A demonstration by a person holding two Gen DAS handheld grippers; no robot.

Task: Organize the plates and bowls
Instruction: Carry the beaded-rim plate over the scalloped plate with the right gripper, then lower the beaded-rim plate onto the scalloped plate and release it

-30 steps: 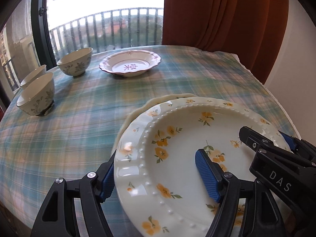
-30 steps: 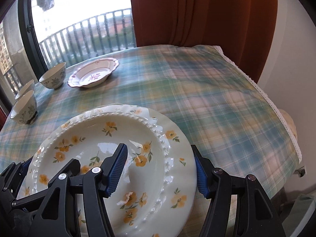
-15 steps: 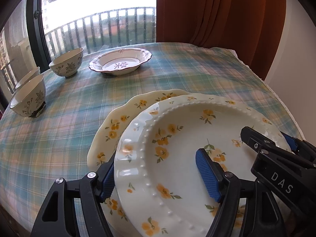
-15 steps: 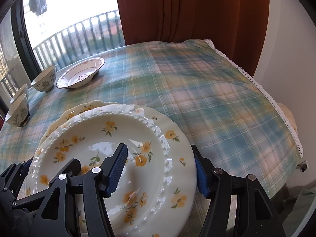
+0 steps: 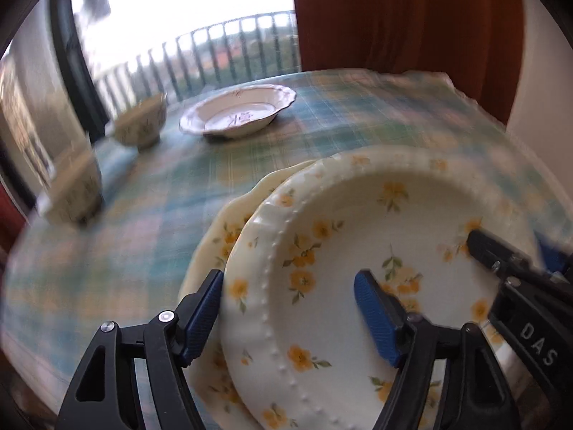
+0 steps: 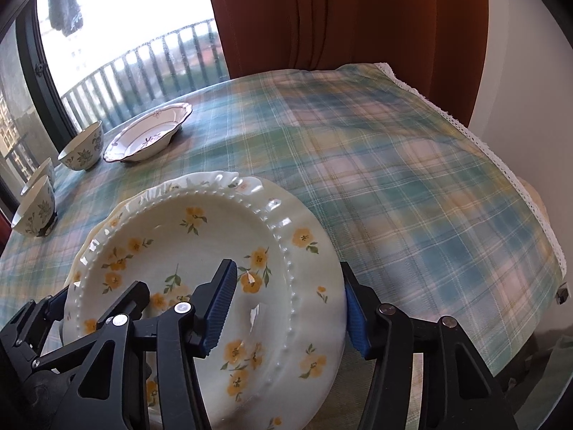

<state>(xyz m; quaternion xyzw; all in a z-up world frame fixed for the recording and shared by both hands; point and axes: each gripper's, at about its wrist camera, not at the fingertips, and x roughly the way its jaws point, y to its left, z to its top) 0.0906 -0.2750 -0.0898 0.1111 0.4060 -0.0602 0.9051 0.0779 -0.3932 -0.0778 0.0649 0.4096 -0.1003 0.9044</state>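
A cream plate with yellow flowers and a beaded rim [image 5: 340,236] [image 6: 200,243] is carried tilted between both grippers. It hangs over a second yellow-flowered plate [image 5: 229,222] lying on the plaid tablecloth [image 6: 394,179], and I cannot tell whether the two touch. My left gripper [image 5: 288,279] clamps its left rim, one pad outside the edge and one in the well. My right gripper [image 6: 286,268] takes the right rim the same way; its jaws are closing, with the plate between them.
A shallow dish with a purple flower [image 5: 238,116] [image 6: 147,134] sits at the far side. Floral bowls [image 6: 82,148] [image 6: 34,211] stand along the left by the window. A lace-trimmed table edge [image 6: 501,165] drops off on the right, with a rust curtain [image 6: 340,18] behind.
Both grippers have carried the plate over the lower flowered plate, which now shows from under its left side. The left view has sunk and swung. The right jaws have narrowed slightly.
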